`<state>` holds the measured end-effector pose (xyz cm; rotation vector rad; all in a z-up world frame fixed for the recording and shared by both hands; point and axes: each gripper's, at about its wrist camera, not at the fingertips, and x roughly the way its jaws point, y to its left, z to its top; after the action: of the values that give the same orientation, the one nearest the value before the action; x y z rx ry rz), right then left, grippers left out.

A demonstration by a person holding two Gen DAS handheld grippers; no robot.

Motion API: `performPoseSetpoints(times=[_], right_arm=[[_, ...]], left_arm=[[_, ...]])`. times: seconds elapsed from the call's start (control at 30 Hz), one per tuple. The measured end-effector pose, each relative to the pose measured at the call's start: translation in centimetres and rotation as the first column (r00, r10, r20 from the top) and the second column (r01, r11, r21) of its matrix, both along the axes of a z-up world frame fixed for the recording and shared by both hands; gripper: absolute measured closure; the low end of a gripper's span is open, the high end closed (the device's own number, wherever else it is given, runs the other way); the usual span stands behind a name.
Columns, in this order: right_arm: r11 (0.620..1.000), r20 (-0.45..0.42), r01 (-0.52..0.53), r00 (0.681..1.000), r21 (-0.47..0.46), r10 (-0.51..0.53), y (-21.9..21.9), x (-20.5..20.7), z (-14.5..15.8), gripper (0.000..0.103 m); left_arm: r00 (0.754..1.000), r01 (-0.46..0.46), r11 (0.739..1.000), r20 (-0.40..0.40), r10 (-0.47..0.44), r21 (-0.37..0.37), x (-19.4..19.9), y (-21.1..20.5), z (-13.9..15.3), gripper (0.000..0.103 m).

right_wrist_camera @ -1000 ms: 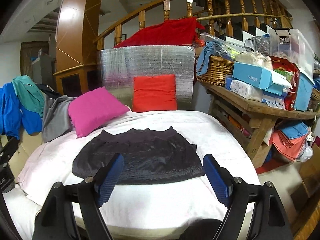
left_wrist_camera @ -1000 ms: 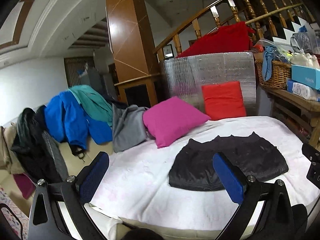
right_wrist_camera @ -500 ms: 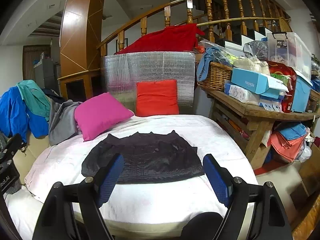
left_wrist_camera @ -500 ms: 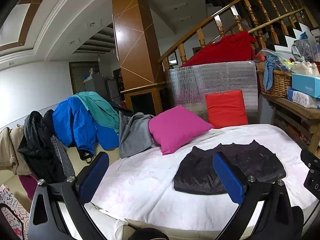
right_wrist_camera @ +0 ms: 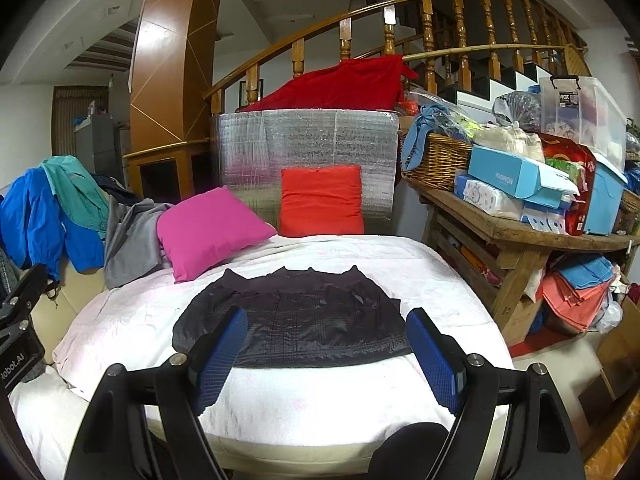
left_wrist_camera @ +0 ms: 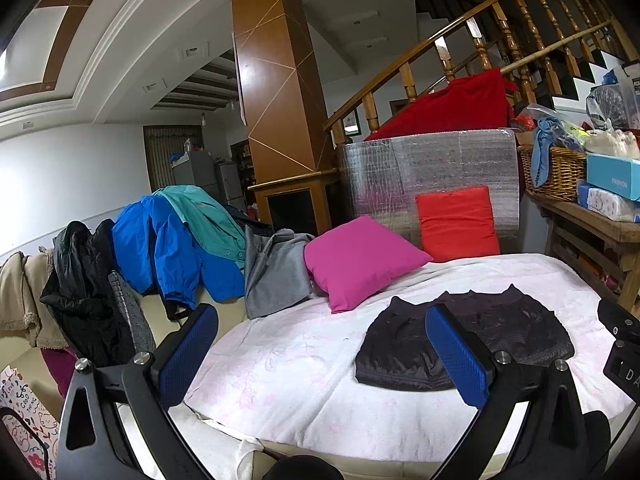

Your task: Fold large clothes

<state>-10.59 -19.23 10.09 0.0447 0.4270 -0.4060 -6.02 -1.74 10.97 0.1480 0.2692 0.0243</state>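
The black garment [right_wrist_camera: 292, 320] lies folded flat on the white quilt [right_wrist_camera: 320, 400], its thin fabric creased; the near hem is partly hidden behind blue ribbed fingers [right_wrist_camera: 218, 356]. Left gripper [left_wrist_camera: 324, 356] and right gripper [right_wrist_camera: 328, 356] both gape wide, empty, above the quilt's near edge.

The left gripper [left_wrist_camera: 322, 354] has its jaws wide apart, with nothing between them. The right gripper [right_wrist_camera: 328, 354] is the same, wide apart and holding nothing. Both point toward 12 o'clock and tip down a little.
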Motion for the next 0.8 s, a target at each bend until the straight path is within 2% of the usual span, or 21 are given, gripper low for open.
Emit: performPoseSetpoints(times=[0.8], right_arm=[[1.0, 0.01, -0.021, 1.0, 0.018, 0.02, -0.73, -0.03, 0.15, 0.019]], left_arm=[[1.0, -0.007, 1.0, -0.013, 0.007, -0.004, 0.15, 0.42, -0.3, 0.0]])
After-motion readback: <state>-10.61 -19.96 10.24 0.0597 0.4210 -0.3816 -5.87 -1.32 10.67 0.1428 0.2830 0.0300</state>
